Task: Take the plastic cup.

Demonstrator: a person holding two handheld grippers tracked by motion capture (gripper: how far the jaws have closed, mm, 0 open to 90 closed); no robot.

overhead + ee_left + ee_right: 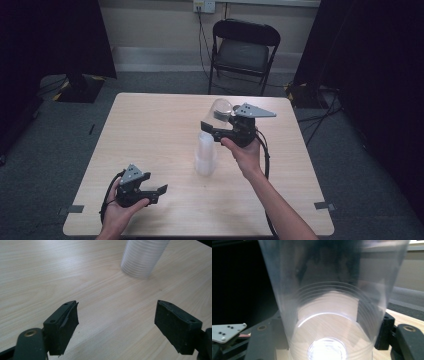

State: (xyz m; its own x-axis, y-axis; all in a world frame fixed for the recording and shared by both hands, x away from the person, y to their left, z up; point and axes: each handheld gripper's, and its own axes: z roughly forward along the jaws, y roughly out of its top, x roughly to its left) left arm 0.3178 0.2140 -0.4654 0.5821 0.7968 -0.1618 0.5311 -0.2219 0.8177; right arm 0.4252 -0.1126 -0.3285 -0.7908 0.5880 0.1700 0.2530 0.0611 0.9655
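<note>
The jaws of the right gripper (329, 340) are clenched on one clear plastic cup (332, 302), one pad on each side of its wall near the base, and the cup stands up between them with the mouth pointing away from the jaws. In the high view this cup (221, 111) is held in the air, just above the stack of cups (205, 154) that stands on the table (150, 120). The jaws of the left gripper (116, 322) stand wide and released, with only bare table between them, and the stack (143, 257) is well ahead of them.

I judge the cup to be very light, thin and smooth. It will bend or crack under a hard squeeze, so a soft grip low on the wall, near the stiffer base, is best.

I count one held cup and one stack; how many cups are nested in the stack I cannot tell. Far behind the table stands one folding chair (244, 50).
</note>
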